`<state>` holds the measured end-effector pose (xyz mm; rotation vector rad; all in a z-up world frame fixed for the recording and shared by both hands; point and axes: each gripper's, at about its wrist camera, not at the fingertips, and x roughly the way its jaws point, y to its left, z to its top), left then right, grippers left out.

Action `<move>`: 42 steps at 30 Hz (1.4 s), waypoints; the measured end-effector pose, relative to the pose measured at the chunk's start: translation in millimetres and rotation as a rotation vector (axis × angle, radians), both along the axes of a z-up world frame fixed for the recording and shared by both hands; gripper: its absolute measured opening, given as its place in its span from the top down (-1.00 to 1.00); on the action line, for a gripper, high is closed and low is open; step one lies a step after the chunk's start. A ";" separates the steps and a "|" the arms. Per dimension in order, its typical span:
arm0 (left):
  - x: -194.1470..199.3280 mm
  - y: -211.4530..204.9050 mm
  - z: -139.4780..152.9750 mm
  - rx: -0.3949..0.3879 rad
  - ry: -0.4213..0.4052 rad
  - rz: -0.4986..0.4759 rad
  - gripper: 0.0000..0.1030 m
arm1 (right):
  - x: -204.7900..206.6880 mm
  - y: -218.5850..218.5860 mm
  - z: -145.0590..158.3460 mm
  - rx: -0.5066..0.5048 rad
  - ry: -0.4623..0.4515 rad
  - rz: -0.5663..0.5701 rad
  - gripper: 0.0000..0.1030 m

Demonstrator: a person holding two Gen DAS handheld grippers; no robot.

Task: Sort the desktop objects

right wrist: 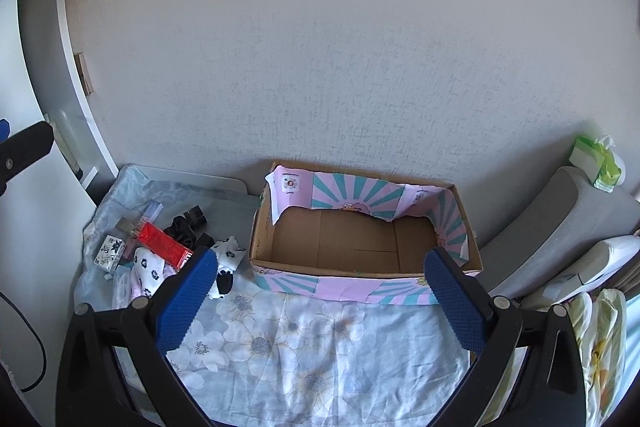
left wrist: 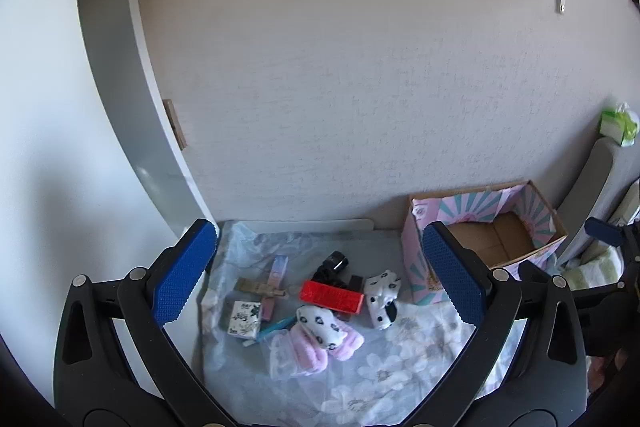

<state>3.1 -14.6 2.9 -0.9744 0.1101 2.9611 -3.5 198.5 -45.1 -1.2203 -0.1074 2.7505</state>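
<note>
The left gripper hangs above the near part of the desk with its blue pads spread wide and nothing between them; the right gripper is likewise released and bare, poised over the near edge in front of the cardboard box.

Nearest on the floral cloth that covers the desk lies the loose pile, toward the left side. At its front sit a pink fuzzy sock under a white sock with black flowers, with a small floral-print box just to their left. A second spotted sock lies at the pile's right side, near the box's left wall. Behind these rests a red packet, and farther back a wooden clip, a pastel tube and a black item whose kind is hard to tell.

Toward the back right corner, against the wall, the cardboard box stands open, and its brown floor shows nothing inside.

By this evidence the sorting looks barely begun: every item in view is on the cloth, none in the box, so the whole pile appears left to move.
</note>
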 end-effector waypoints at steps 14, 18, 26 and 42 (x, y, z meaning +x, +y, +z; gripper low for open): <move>-11.8 -5.2 -1.8 0.030 -0.046 -0.018 -0.99 | -1.3 -3.8 3.5 -0.017 0.006 -0.010 -0.99; -15.7 -6.7 -6.3 0.027 -0.063 -0.018 -0.99 | -0.5 -2.8 2.2 -0.038 0.009 -0.014 -0.99; -24.5 -21.9 -15.2 0.018 -0.106 0.013 -1.00 | -0.4 3.3 -1.6 -0.100 0.005 -0.027 -1.00; -11.7 -75.1 -75.5 0.026 -0.221 0.063 -1.00 | -8.4 -18.2 -34.4 -0.167 -0.078 0.064 -1.00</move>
